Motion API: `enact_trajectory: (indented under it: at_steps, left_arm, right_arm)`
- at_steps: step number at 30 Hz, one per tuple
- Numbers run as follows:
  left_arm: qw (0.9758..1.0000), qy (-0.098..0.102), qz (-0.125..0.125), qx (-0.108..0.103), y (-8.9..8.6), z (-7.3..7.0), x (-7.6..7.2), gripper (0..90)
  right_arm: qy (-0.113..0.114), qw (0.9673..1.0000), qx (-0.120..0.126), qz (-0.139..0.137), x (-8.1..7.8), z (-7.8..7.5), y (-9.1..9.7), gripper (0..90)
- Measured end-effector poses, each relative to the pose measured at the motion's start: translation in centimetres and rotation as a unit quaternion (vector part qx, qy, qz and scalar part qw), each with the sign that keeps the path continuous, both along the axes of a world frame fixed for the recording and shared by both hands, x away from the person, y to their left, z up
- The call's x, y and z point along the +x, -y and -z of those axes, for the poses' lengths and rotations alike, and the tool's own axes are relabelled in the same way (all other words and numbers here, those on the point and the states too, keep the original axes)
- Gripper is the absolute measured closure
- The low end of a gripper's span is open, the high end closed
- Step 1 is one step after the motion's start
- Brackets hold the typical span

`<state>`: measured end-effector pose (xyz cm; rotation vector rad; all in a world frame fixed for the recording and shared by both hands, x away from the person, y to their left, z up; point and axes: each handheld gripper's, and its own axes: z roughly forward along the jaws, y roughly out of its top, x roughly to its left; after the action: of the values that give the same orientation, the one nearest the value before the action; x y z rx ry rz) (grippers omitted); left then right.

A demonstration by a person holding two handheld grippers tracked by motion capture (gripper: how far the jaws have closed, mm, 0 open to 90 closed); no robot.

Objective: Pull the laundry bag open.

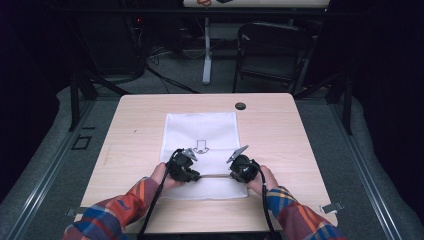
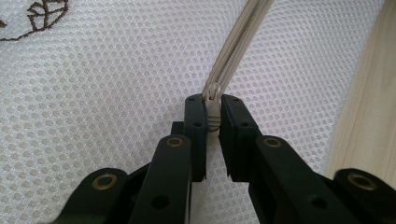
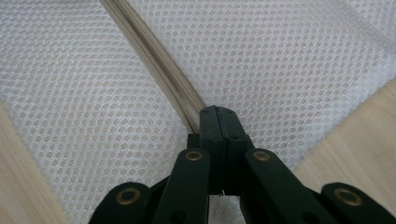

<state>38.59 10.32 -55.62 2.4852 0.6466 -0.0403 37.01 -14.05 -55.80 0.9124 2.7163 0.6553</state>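
Observation:
A white mesh bag (image 1: 201, 131) with a small brown print lies flat on the wooden table (image 1: 280, 135). Its beige zipper (image 1: 215, 176) runs across the near end, between my two grippers. In the left gripper view the left gripper (image 2: 213, 112) is shut on the pale zipper pull (image 2: 214, 100), and the zipper (image 2: 243, 37) leads away up and to the right. The right gripper (image 3: 219, 112) has its jaws pressed together on the bag's mesh (image 3: 289, 60) at the end of the zipper (image 3: 149, 51). From above, the left gripper (image 1: 198, 176) and right gripper (image 1: 231, 175) point toward each other.
A black round grommet (image 1: 240, 106) sits in the tabletop beyond the bag. Behind the table stand a dark folding chair (image 1: 270, 50) and a white table leg (image 1: 206, 50). Bare wood (image 2: 369, 116) borders the bag.

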Motion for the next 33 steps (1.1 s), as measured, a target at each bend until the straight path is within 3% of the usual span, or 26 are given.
enact_trajectory:
  at_steps: [14,22,33]
  left_arm:
    - [1.0,0.0,-0.005,0.006,-0.2,0.0,0.1,81.8]
    - [0.9997,-0.007,-0.023,0.008,-1.9,-0.1,0.2,81.7]
    - [0.9995,-0.008,-0.03,0.007,-3.3,-0.4,0.0,81.6]
  right_arm:
    - [-0.005,0.9999,0.009,0.004,0.1,0.1,0.1,90.0]
    - [-0.009,0.9999,0.008,0.003,0.2,0.0,0.2,90.0]
    - [-0.009,0.9999,0.012,0.0,0.2,0.0,0.2,90.0]
